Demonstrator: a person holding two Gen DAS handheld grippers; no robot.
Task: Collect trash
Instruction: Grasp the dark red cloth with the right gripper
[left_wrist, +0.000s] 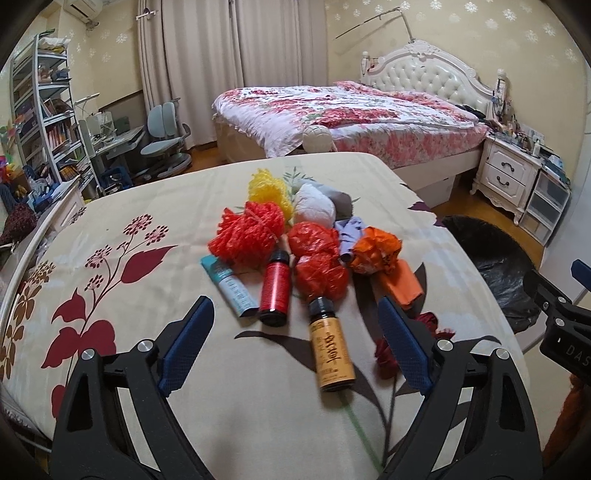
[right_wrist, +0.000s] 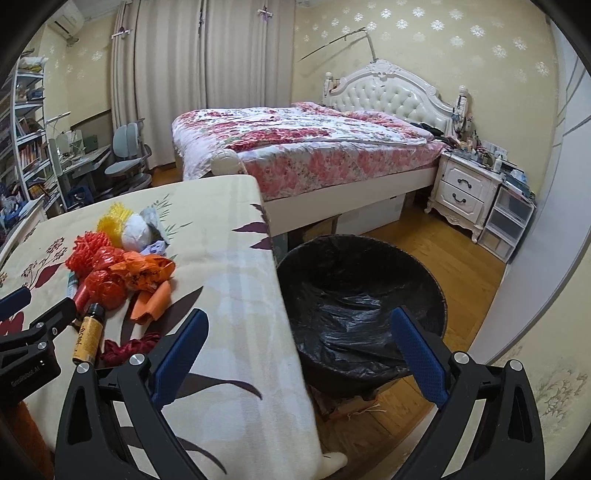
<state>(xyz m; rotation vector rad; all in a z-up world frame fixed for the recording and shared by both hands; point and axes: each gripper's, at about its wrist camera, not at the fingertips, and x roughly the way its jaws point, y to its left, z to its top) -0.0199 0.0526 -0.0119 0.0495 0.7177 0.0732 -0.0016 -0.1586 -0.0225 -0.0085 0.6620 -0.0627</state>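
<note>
Off the right edge of the surface (right_wrist: 229, 236), on the wooden floor: a round bin (right_wrist: 360, 306) lined with a black bag, nothing visible inside but the crumpled liner.

Heaped near the middle of the surface, toward its far right corner, left to right in the left wrist view: a teal tube (left_wrist: 229, 288); a red mesh ball (left_wrist: 245, 236) with a yellow mesh ball (left_wrist: 269, 190) behind it; a red bottle (left_wrist: 274, 291) lying on its side; two crumpled red bags (left_wrist: 321, 275); an amber bottle (left_wrist: 330, 350) lying nearest the camera; a white wad (left_wrist: 314, 206) at the back; an orange bag (left_wrist: 375, 253); a folded orange piece (left_wrist: 402, 286); a dark red scrap (left_wrist: 386, 354).

Left tongs (left_wrist: 295, 347) spread wide, clamped on nothing, the amber bottle lying between the pads without contact. Right tongs (right_wrist: 299, 358) likewise apart and empty, straddling the surface's right edge and the bin.

Only in the left wrist view: the whole heap, and just a sliver of the bin. Only in the right wrist view: the bin's open mouth and liner, the floor beneath.
</note>
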